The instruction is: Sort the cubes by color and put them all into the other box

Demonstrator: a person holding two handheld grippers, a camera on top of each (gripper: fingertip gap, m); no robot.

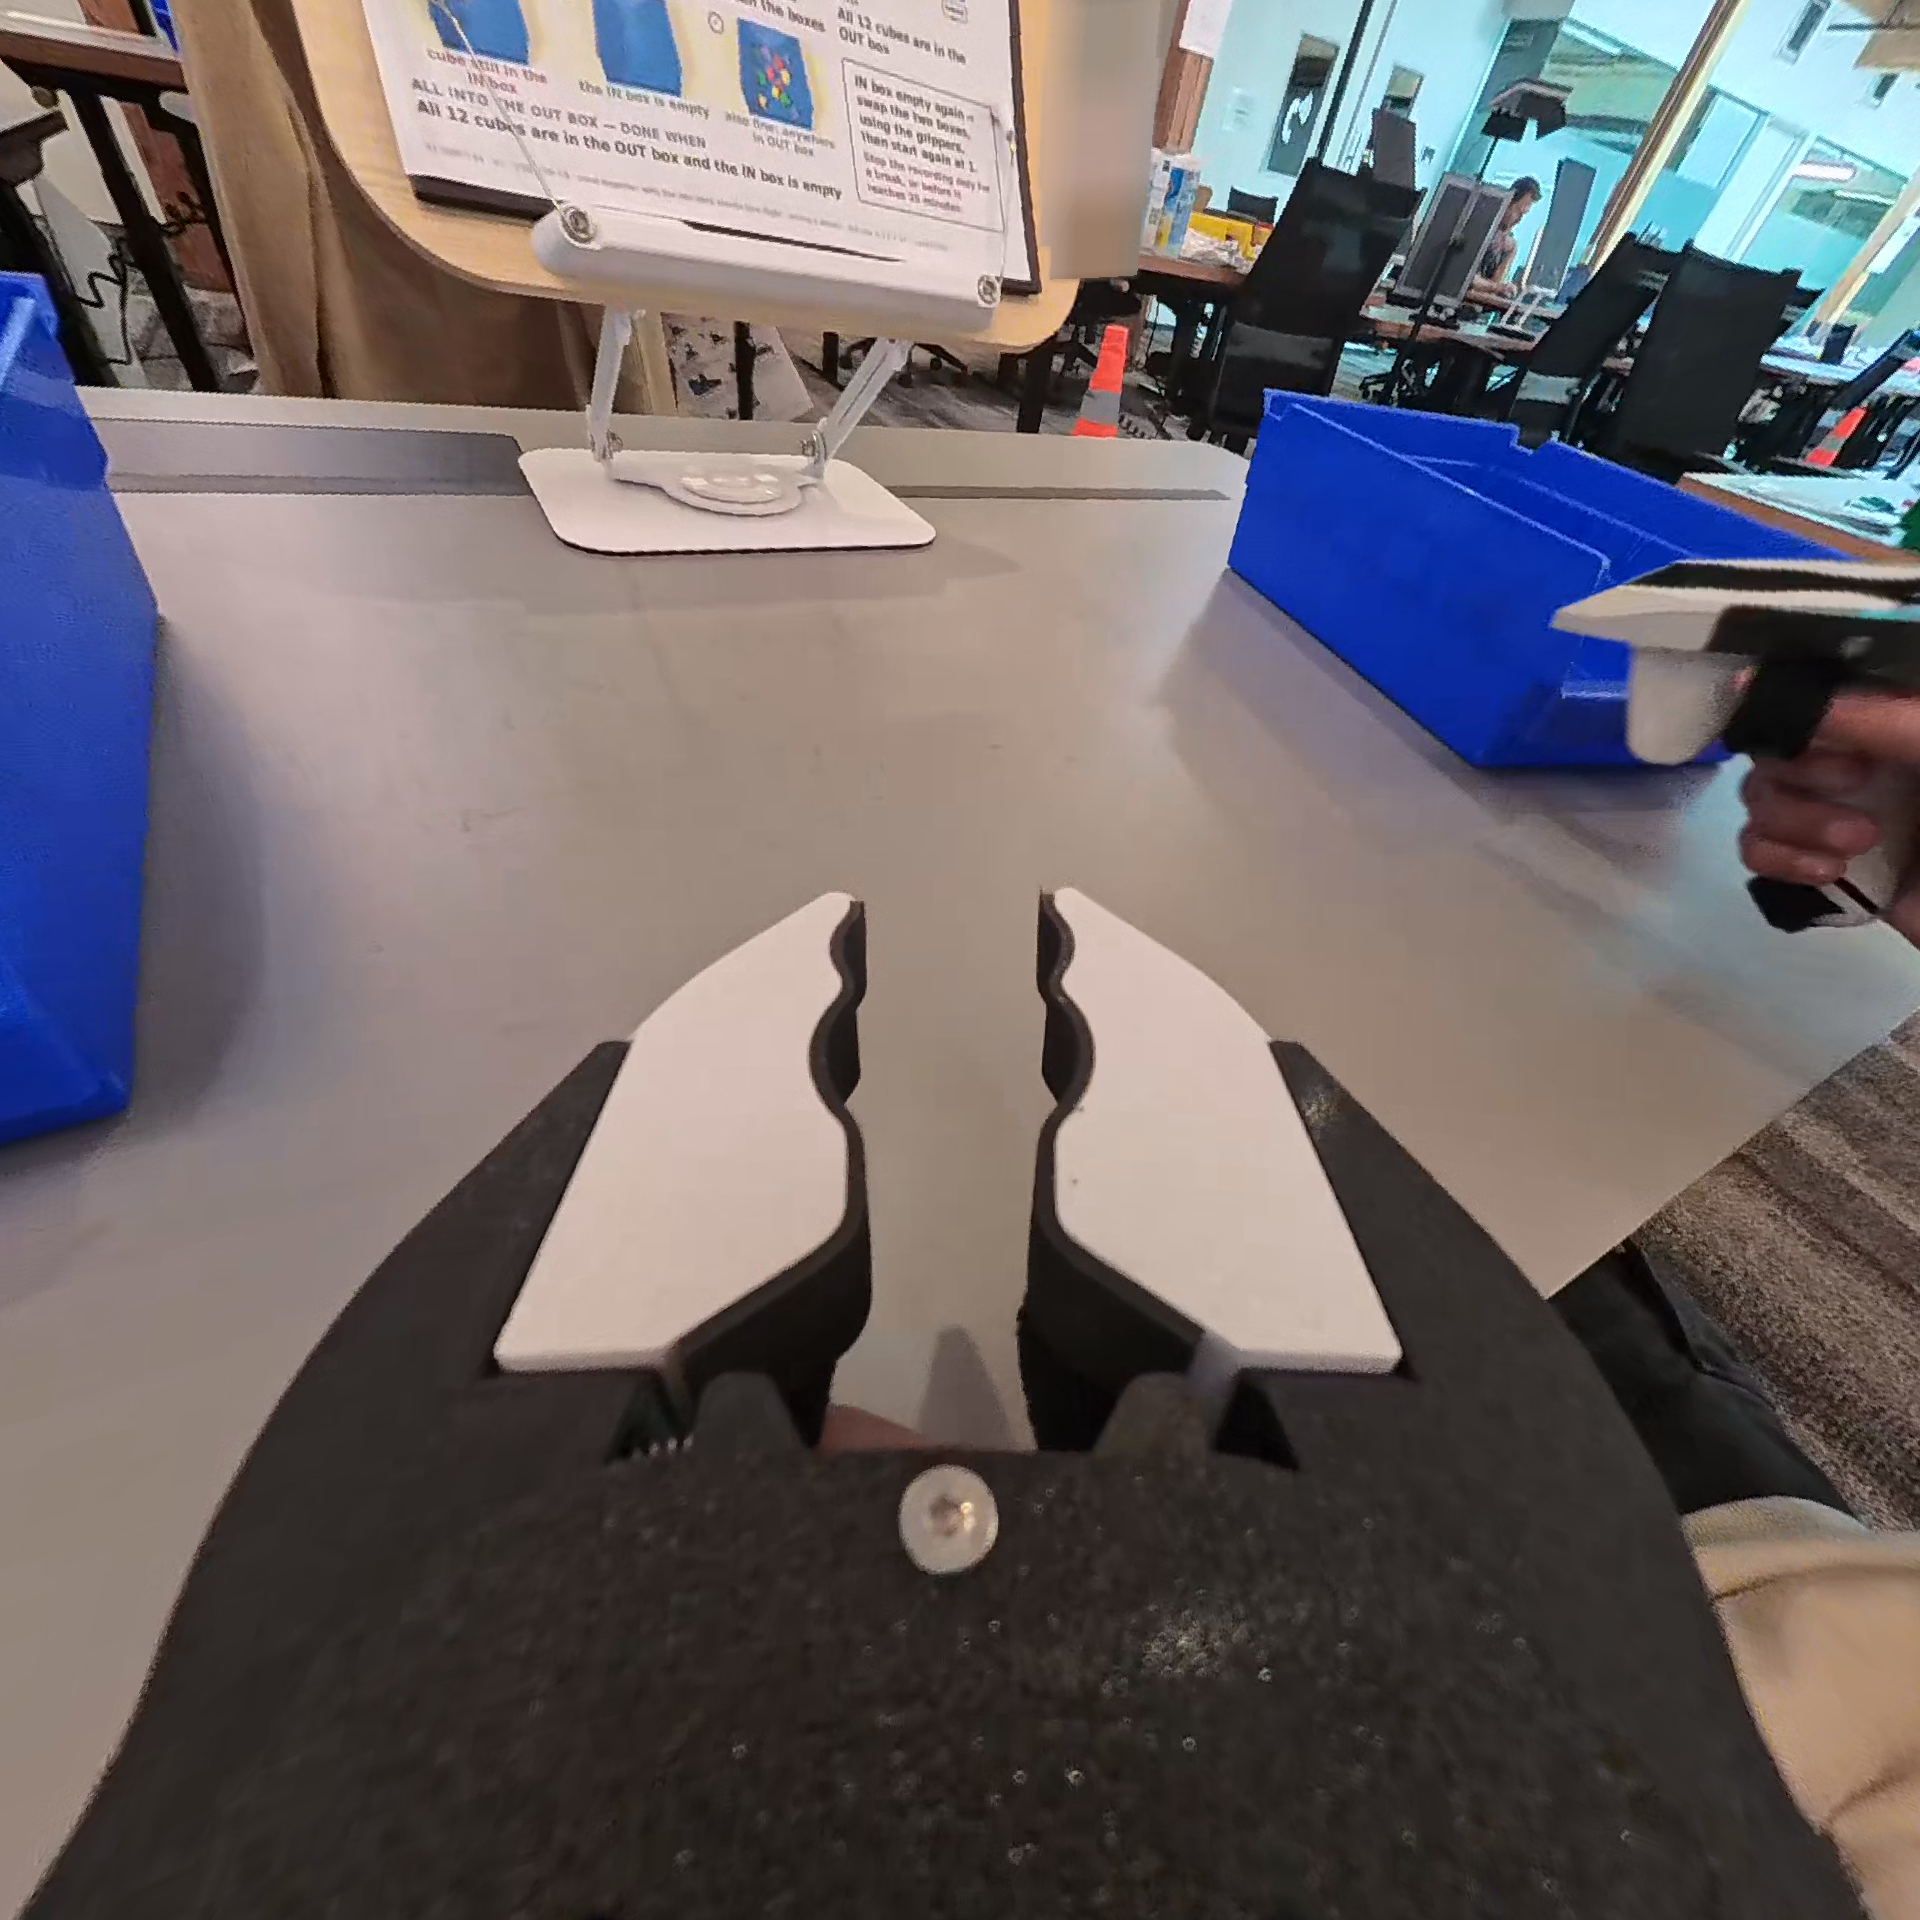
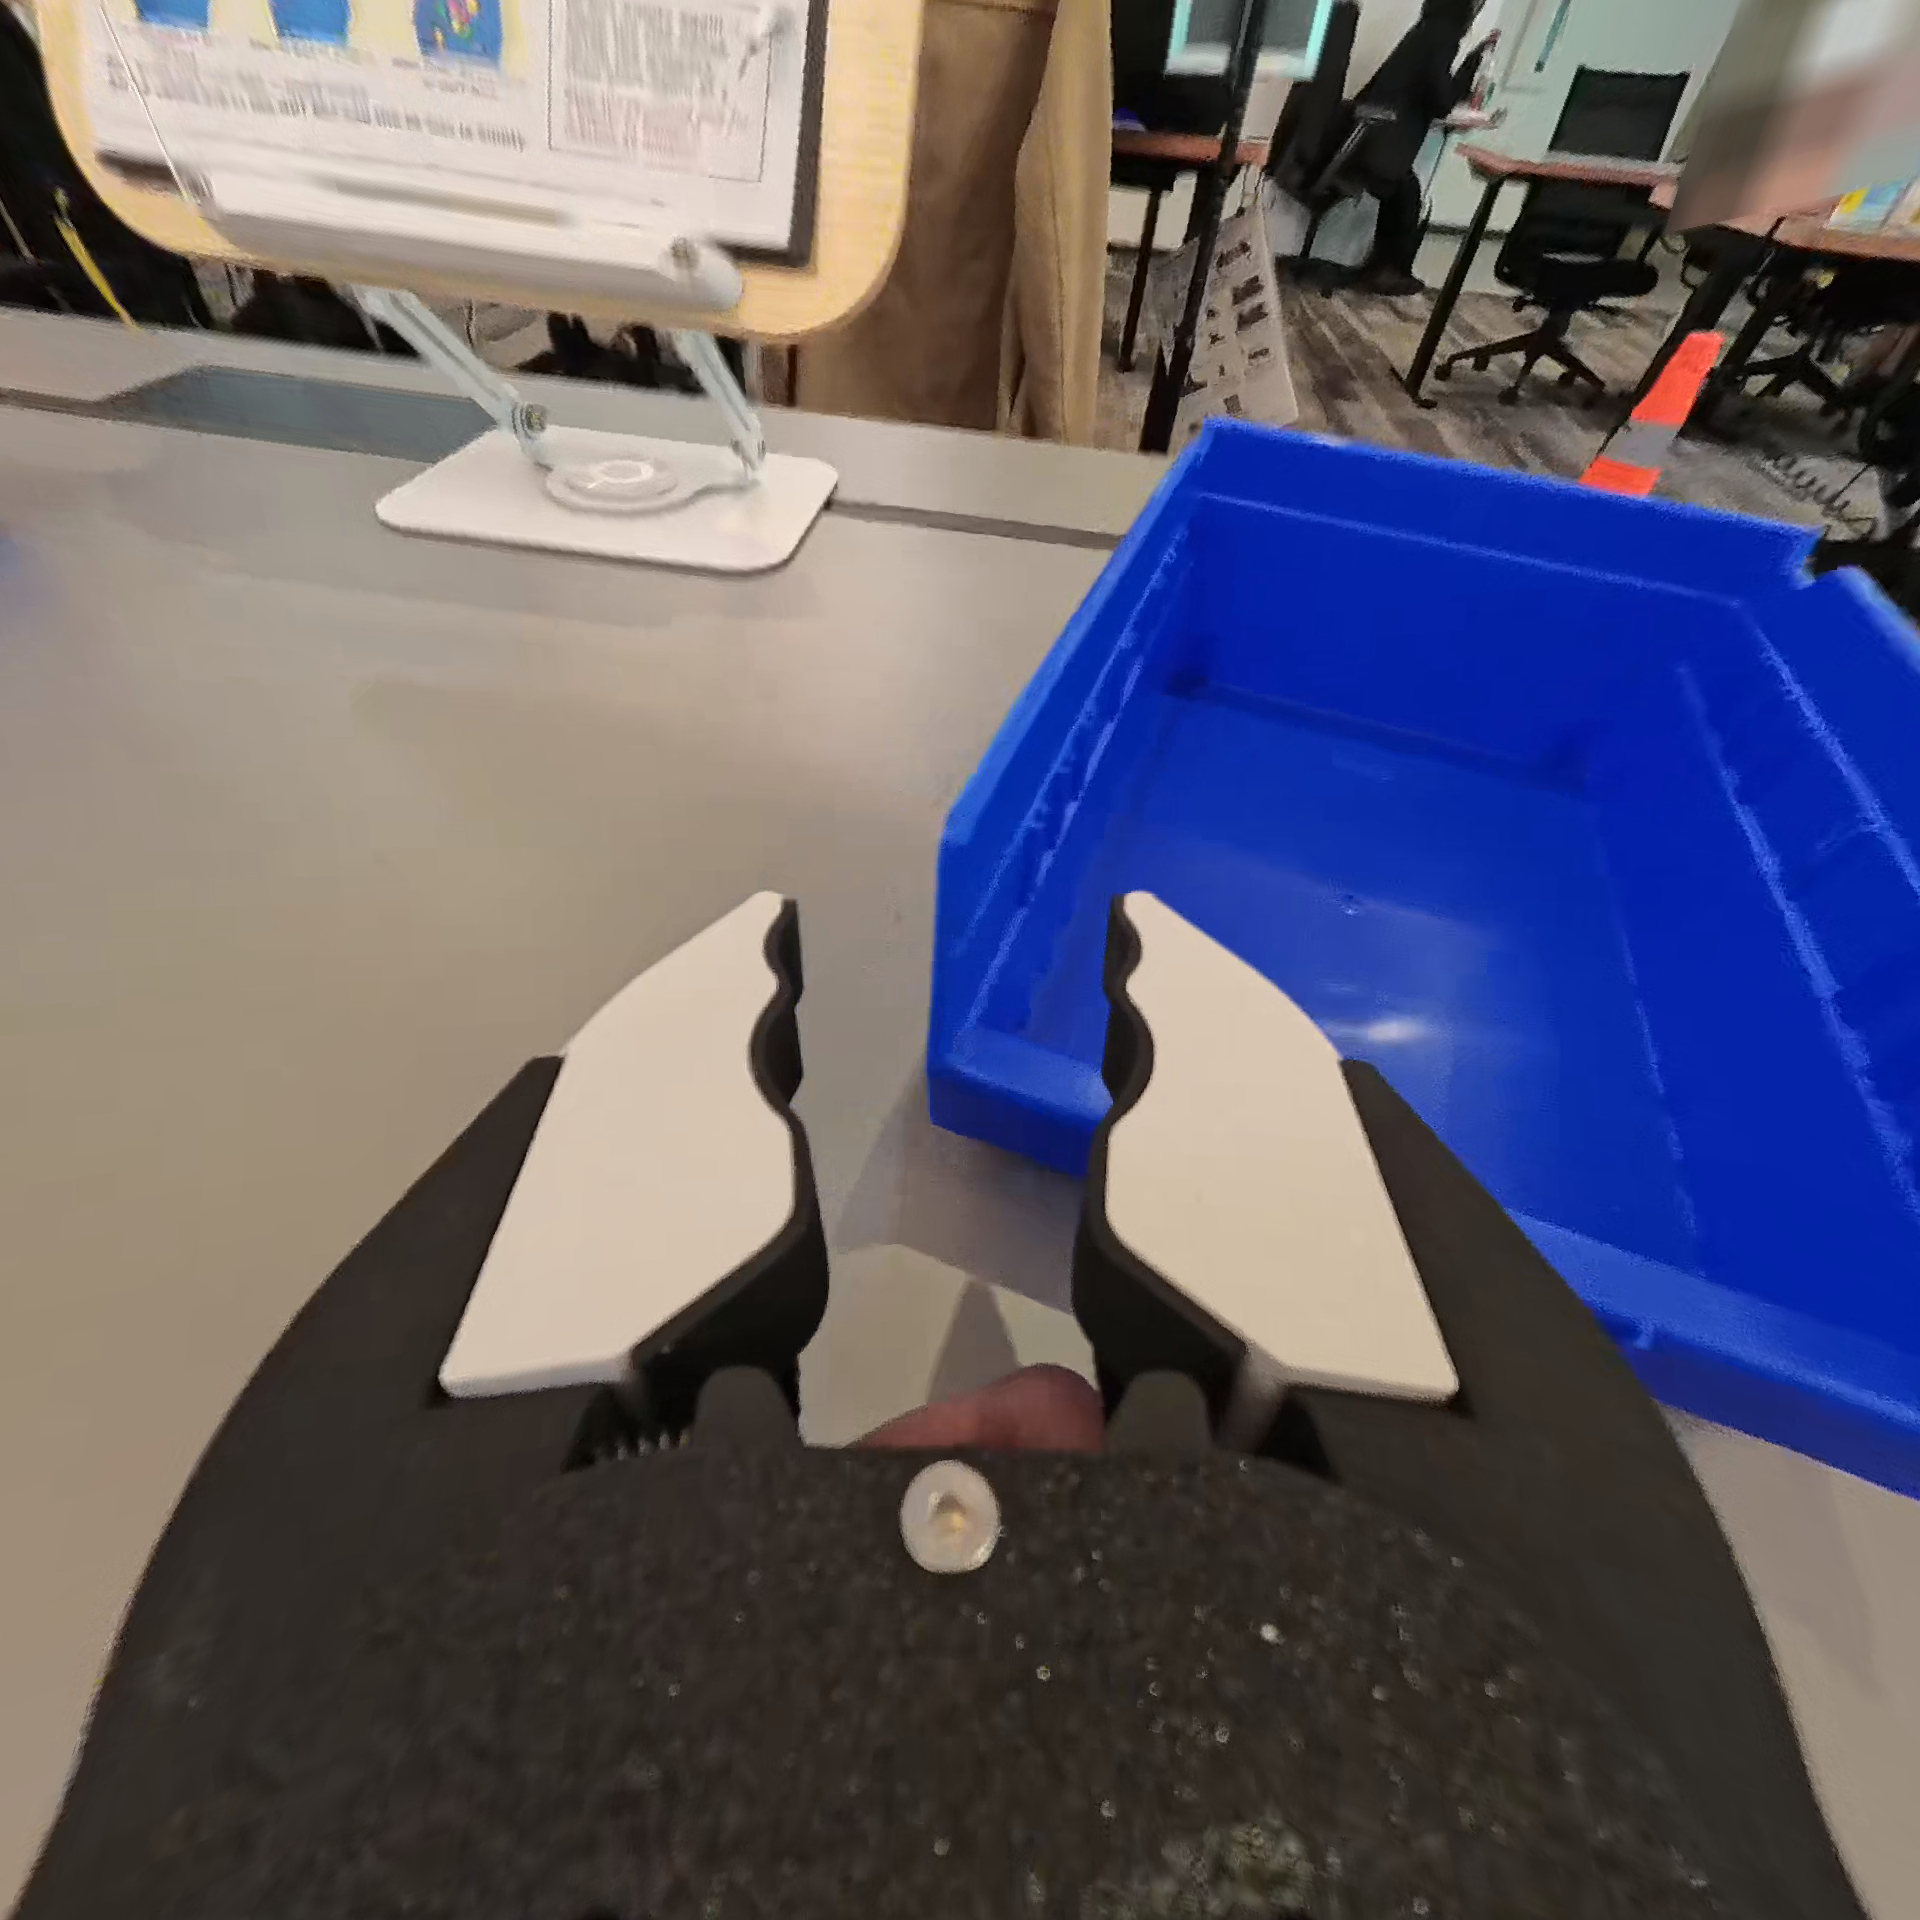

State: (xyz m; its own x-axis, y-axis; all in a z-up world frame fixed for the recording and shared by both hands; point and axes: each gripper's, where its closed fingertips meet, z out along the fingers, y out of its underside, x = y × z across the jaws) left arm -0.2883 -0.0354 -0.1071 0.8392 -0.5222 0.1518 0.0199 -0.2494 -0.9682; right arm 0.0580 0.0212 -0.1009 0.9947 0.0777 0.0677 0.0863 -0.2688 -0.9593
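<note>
Blue plastic fills the left edge of the left wrist view: a bin the right wrist view lacks. The left gripper hangs over the grey table, jaws spread, empty. Far centre stands an instruction-sheet stand. The right gripper, also spread, hovers at the near-left corner of the right blue bin, whose visible floor holds no cubes.

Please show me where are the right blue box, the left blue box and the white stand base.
right box (image 2: 1455, 935), right wrist view, on its bare inner floor.
left box (image 1: 62, 727), left wrist view, on its outer side wall.
stand base (image 1: 727, 514), left wrist view, on the flat white plate.
</note>
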